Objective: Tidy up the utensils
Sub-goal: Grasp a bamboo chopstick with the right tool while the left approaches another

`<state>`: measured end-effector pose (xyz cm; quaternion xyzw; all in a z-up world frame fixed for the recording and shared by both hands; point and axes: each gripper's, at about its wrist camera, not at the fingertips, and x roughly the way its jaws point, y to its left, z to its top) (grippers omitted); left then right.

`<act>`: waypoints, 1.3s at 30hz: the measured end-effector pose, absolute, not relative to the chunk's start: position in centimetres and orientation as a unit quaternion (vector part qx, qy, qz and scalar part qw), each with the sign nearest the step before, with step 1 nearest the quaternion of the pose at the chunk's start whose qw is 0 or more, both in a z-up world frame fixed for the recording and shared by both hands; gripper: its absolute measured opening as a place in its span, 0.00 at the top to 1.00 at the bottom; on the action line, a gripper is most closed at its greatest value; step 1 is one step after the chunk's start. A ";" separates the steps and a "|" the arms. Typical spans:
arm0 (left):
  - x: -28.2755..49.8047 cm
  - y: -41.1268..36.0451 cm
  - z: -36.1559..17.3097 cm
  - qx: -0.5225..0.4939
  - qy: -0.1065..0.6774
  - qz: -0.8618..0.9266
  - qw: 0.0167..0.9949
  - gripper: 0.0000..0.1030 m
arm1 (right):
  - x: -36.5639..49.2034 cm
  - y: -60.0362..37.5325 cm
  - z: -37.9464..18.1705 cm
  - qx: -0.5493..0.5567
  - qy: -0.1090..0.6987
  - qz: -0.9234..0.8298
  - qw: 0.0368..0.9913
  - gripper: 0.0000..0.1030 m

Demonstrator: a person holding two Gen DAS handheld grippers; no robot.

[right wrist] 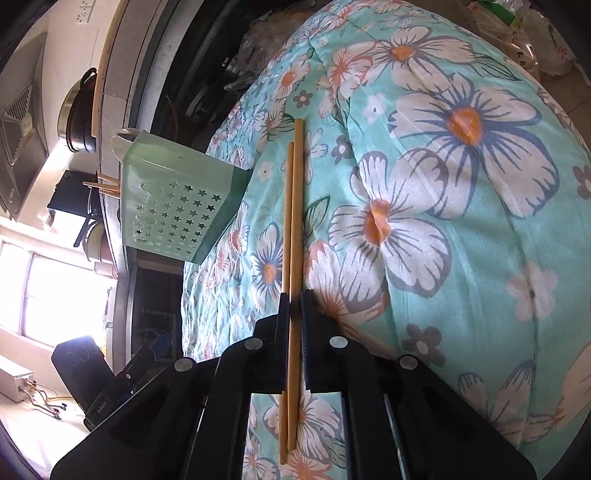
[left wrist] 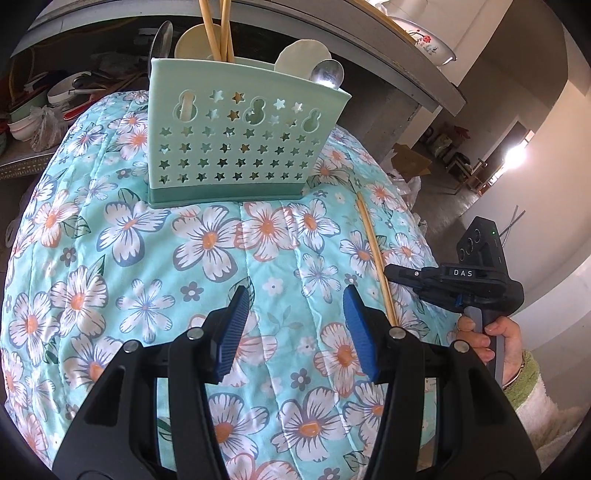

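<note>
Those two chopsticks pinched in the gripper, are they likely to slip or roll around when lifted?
The chopsticks look like smooth, thin, stiff wood, so they probably won't bend. Being round and side by side, they may roll or scissor apart in the right gripper, which is shut on them. They seem light; the padded floral cloth should stop them rolling if dropped.

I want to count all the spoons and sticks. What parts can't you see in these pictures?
- Utensil holder, left wrist view: its wall hides the lower parts of the spoon and the standing sticks.
- Those sticks' tops: cut off by the top edge.
- Chopsticks, right wrist view: the right gripper jaws cover their middle.
- Right gripper in the left wrist view: its jaws' tips are hidden by its own body.
</note>
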<state>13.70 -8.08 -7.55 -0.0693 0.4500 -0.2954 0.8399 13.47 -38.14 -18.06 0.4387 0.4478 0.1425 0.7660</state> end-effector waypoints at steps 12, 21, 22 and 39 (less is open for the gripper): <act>13.6 -9.7 -7.9 -0.067 0.459 -0.306 0.831 0.51 | 12.5 -38.9 -18.3 0.453 0.425 0.147 0.769 0.98; 13.5 -11.0 -8.5 -0.065 0.465 -0.316 0.825 0.51 | 13.1 -38.0 -17.7 0.436 0.451 0.144 0.766 0.92; 13.5 -11.0 -8.5 -0.065 0.464 -0.315 0.825 0.51 | 13.3 -37.9 -17.7 0.433 0.453 0.142 0.766 0.92; 13.6 -10.7 -8.9 -0.074 0.470 -0.318 0.820 0.51 | 14.8 -37.0 -18.1 0.449 0.456 0.143 0.755 0.93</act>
